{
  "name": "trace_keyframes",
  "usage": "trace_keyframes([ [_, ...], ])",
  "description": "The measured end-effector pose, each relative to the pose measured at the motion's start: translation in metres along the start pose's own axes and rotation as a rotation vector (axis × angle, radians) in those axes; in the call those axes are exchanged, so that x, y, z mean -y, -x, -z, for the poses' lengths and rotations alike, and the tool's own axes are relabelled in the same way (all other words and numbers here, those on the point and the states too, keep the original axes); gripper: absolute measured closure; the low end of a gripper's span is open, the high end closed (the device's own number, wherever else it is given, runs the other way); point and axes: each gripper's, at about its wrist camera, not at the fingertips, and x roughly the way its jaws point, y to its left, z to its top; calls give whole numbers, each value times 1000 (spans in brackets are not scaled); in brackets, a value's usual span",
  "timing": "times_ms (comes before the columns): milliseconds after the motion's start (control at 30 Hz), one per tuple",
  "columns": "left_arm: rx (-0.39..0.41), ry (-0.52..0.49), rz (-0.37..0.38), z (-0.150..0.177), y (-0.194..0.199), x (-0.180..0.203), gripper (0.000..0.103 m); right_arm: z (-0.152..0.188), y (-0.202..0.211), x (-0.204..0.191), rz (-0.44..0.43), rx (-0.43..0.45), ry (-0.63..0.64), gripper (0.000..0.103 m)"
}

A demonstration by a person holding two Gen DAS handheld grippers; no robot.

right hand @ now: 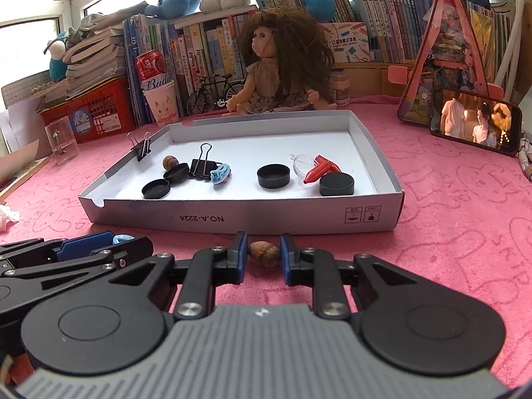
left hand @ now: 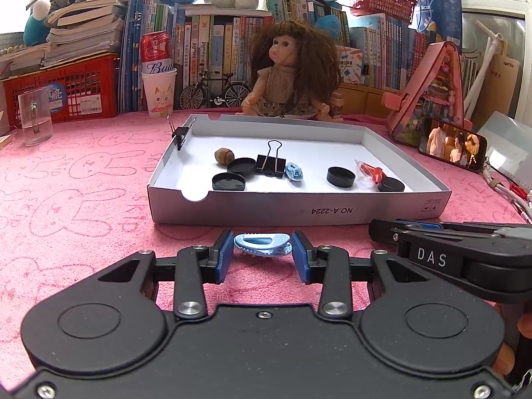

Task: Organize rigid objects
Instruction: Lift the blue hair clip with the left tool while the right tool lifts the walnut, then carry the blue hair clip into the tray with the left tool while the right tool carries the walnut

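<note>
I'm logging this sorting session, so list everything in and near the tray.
Tray: one, grey-white, on pink cloth.
Black caps: four, inside tray.
Binder clips: two, black; one inside, one on the tray's left wall.
Hair clips: two, blue; one inside, one in left grip.
Nuts: two, brown; one inside, one in right grip.
Dropper: one, red and clear, inside.
Doll: one, behind tray.
Left hand-held gripper: holding hair clip.
Right hand-held gripper: holding nut.
</note>
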Motion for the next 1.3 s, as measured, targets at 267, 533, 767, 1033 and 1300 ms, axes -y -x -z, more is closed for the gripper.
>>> trace_keyframes([
  [267, 19, 2, 5, -6, 6, 2, 67, -1, 6, 0, -1, 20, 10, 77],
  [533, 33, 4, 10, -11, 8, 3, 67, -5, 10, -2, -3, 39, 20, 77],
  [767, 49, 5, 14, -18, 11, 5, 67, -9, 14, -3, -7, 55, 24, 77],
  [1033, 70, 1, 23, -30, 10, 7, 67, -16, 19, -2, -11, 80, 31, 77],
  [1300, 105, 11, 25, -54, 5, 2, 67, -30, 22, 5, -3, 119, 30, 77],
])
